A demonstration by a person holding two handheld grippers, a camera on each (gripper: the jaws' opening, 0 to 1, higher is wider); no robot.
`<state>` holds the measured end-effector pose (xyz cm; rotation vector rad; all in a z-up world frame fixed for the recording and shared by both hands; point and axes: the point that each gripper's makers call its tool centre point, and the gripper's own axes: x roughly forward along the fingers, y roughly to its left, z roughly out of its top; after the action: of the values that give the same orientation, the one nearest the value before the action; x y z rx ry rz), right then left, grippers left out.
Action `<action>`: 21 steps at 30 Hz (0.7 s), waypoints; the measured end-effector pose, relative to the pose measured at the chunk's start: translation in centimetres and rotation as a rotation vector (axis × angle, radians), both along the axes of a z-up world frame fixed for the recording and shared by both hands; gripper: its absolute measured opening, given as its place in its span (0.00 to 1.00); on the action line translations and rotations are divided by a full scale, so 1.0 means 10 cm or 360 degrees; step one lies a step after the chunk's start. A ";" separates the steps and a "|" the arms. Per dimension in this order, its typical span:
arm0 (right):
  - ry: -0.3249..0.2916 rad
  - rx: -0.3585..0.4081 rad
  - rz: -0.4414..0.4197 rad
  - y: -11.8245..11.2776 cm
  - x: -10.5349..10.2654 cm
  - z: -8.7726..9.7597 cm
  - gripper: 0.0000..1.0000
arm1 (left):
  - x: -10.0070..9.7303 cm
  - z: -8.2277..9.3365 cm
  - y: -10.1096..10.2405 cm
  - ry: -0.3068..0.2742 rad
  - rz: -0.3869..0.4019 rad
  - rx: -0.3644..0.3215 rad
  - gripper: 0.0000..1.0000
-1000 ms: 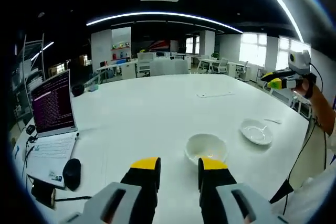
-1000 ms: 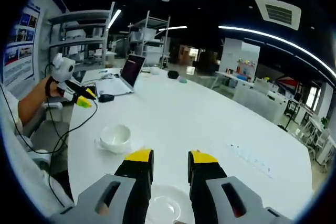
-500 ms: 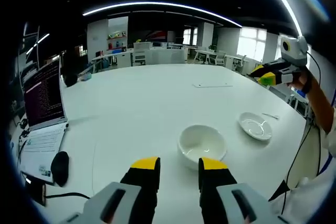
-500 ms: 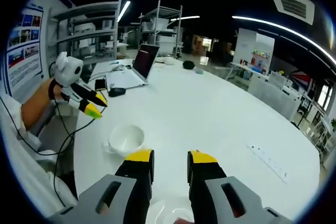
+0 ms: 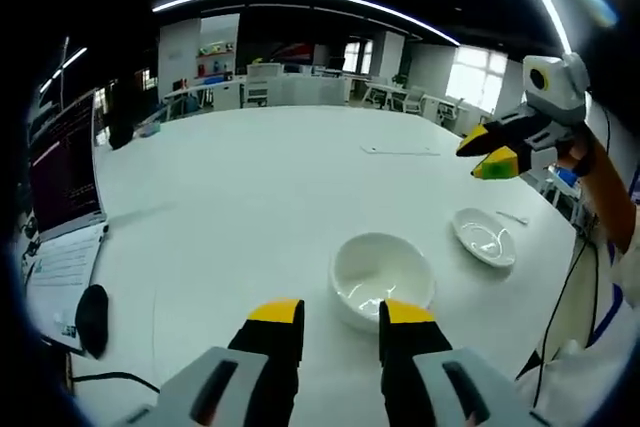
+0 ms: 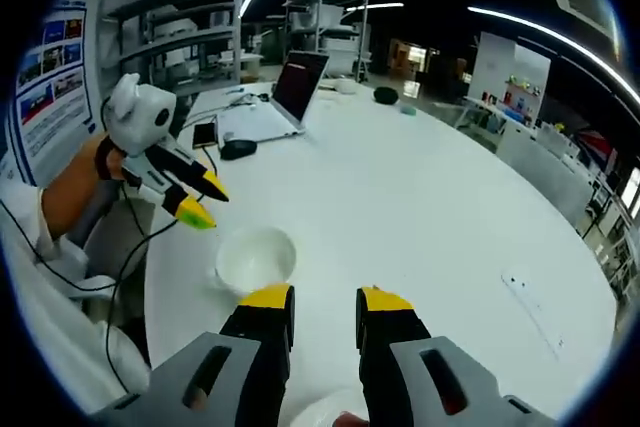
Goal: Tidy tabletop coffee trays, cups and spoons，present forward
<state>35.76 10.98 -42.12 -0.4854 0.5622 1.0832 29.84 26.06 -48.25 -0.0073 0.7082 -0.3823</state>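
Note:
A white cup [image 5: 382, 277] sits on the white table [image 5: 250, 197], just beyond my left gripper [image 5: 340, 319], which is open with nothing between its jaws. A white saucer [image 5: 484, 237] lies to the cup's right, with a small spoon [image 5: 512, 217] past it. My right gripper [image 5: 487, 152] hangs in the air above the saucer, jaws a little apart. In the right gripper view the cup [image 6: 257, 257] lies ahead to the left, and the left gripper [image 6: 197, 199] hovers beside it. My right gripper [image 6: 325, 305] is open and empty. The saucer [image 6: 320, 412] peeks out low between its jaws.
An open laptop [image 6: 290, 92], a dark mouse [image 6: 238, 149] and a phone [image 6: 205, 134] lie at the table's far left end. A flat strip [image 5: 400, 151] lies farther out on the table. A person's arm [image 6: 70, 192] holds the left gripper near the table edge.
Both cameras have drawn closer to the cup, which now looks larger. The right gripper has come in over the table towards the saucer. Cup and saucer have stayed put.

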 end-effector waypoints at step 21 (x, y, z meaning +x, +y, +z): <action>0.0226 -0.0257 0.0052 0.52 -0.11 -0.54 0.24 | 0.21 -0.17 -0.18 0.0144 -0.0037 0.0042 0.32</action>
<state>34.70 16.20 -47.52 -0.5626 0.7731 1.1141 31.98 24.23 -49.99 0.0084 0.8033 -0.3965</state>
